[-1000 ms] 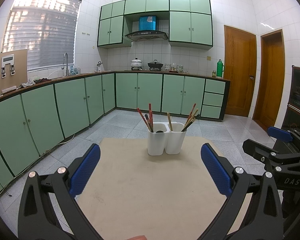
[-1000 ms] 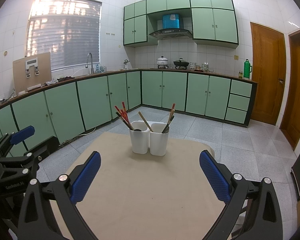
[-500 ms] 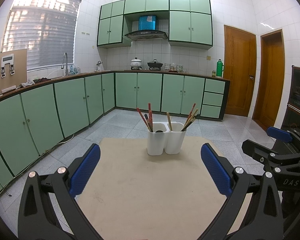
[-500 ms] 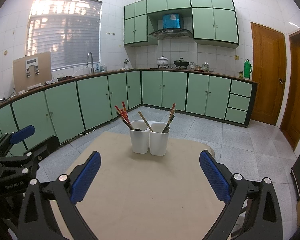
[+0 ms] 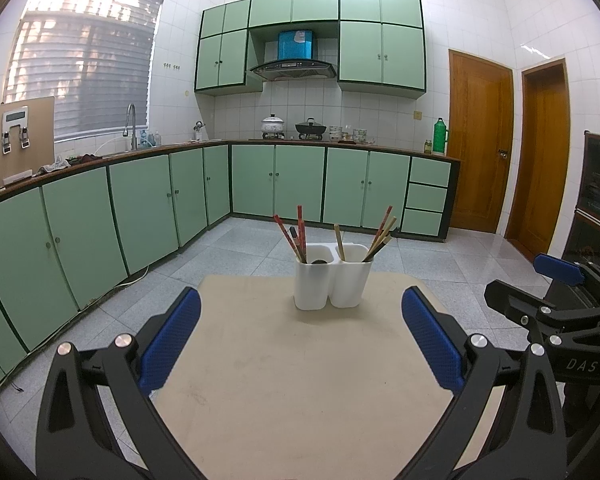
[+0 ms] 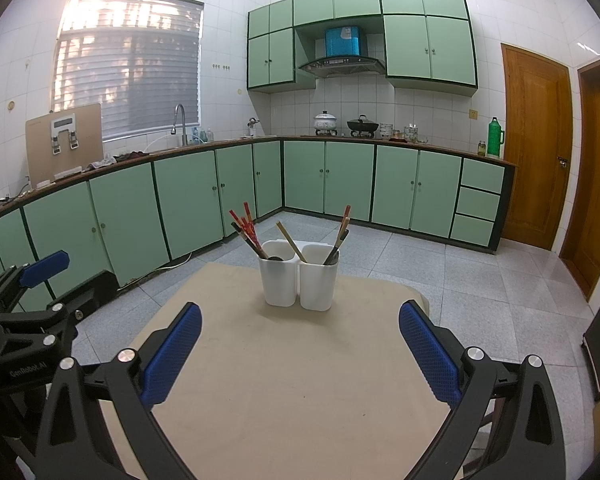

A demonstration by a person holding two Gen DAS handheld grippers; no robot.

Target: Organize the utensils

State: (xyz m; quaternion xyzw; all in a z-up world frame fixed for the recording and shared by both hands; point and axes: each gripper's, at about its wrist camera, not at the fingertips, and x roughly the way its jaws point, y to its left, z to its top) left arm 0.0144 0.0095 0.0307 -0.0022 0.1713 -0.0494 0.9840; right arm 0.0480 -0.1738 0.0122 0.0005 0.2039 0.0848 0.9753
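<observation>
Here we are over the beige table (image 5: 300, 400), and the left gripper (image 5: 300, 336) hangs low in the frame with its blue-padded fingers (image 5: 170, 340) spread wide apart, nothing between them. Same story from the other camera: the right gripper (image 6: 300, 344) is splayed wide, blue pads (image 6: 428, 356) empty. Dead centre of both views stands the white two-compartment holder (image 5: 332, 282), upright near the table's far edge, well ahead of both sets of fingertips. Red chopsticks (image 5: 296, 230) lean up and left out of its left compartment, beside something dark down inside that I can't make out; tan and wooden chopsticks (image 5: 382, 232) fan out of the right one. Writing now: at the right edge of the left wrist view the right gripper's black body shows the letters "DAS", and at the lower left of the right wrist view the left gripper's body (image 6: 24, 344) carries small print, something like "GenRobot.AI", hard to read. Green cabinets (image 6: 332, 180) fill the middle of the frame behind.
</observation>
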